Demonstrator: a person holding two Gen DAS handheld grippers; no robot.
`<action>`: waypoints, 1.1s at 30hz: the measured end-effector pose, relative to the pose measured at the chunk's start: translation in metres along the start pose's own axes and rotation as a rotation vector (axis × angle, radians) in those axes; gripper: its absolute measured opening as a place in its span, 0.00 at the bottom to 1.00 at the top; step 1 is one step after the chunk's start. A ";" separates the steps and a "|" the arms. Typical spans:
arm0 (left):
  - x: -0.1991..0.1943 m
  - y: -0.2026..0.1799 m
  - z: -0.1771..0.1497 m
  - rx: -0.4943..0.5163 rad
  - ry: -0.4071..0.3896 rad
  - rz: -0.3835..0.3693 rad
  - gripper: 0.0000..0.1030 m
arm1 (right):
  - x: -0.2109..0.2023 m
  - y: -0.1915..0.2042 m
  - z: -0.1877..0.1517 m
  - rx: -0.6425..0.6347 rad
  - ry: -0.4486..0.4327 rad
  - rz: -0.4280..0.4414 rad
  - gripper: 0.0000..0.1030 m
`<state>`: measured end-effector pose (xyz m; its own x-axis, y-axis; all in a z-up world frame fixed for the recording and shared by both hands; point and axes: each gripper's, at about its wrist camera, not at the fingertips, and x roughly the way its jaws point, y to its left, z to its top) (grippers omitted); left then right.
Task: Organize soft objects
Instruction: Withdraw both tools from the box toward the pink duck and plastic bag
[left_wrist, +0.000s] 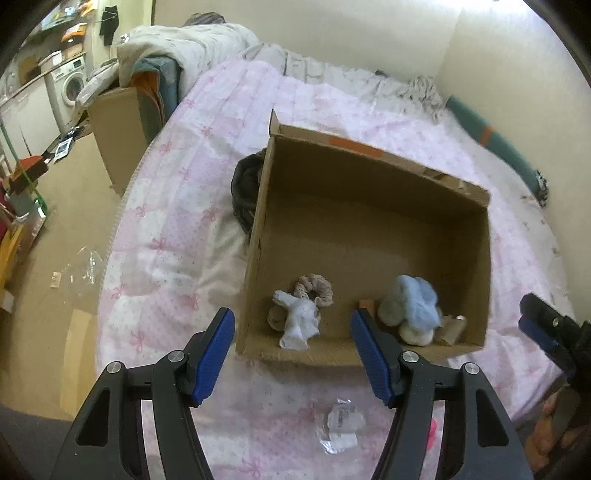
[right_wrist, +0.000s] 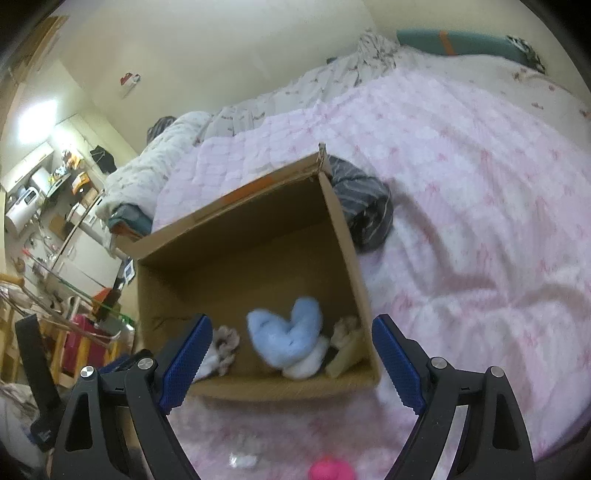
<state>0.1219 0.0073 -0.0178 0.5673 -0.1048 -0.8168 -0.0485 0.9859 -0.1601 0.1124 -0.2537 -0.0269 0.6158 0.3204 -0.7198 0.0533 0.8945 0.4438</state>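
An open cardboard box (left_wrist: 369, 206) stands on the pink bed. Inside at its near wall lie a white sock (left_wrist: 297, 321), a beige scrunchie (left_wrist: 316, 288) and a light blue fluffy sock bundle (left_wrist: 410, 302). My left gripper (left_wrist: 291, 332) is open and empty, just in front of the box's near wall. My right gripper (right_wrist: 291, 350) is open and empty over the box's near edge (right_wrist: 280, 389), above the blue bundle (right_wrist: 288, 332). A dark striped garment (right_wrist: 365, 206) lies outside the box; it also shows in the left wrist view (left_wrist: 245, 184).
A crumpled white wrapper (left_wrist: 341, 424) lies on the pink quilt (left_wrist: 177, 192) near me. A pink object (right_wrist: 328, 469) sits at the bed's front. Piled bedding (left_wrist: 177, 48) lies at the far end. The bed edge and floor (left_wrist: 55, 229) are left.
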 end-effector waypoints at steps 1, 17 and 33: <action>-0.003 0.000 -0.001 0.004 -0.005 0.012 0.61 | -0.003 0.002 -0.003 -0.006 0.011 -0.002 0.91; -0.004 -0.001 -0.038 0.076 0.081 0.092 0.61 | 0.018 0.022 -0.083 -0.215 0.371 -0.163 0.91; 0.008 0.001 -0.045 0.069 0.129 0.096 0.61 | 0.081 0.018 -0.154 -0.395 0.715 -0.332 0.79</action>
<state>0.0889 0.0020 -0.0496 0.4524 -0.0214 -0.8916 -0.0386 0.9983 -0.0436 0.0424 -0.1635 -0.1599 -0.0301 0.0245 -0.9992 -0.2150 0.9761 0.0304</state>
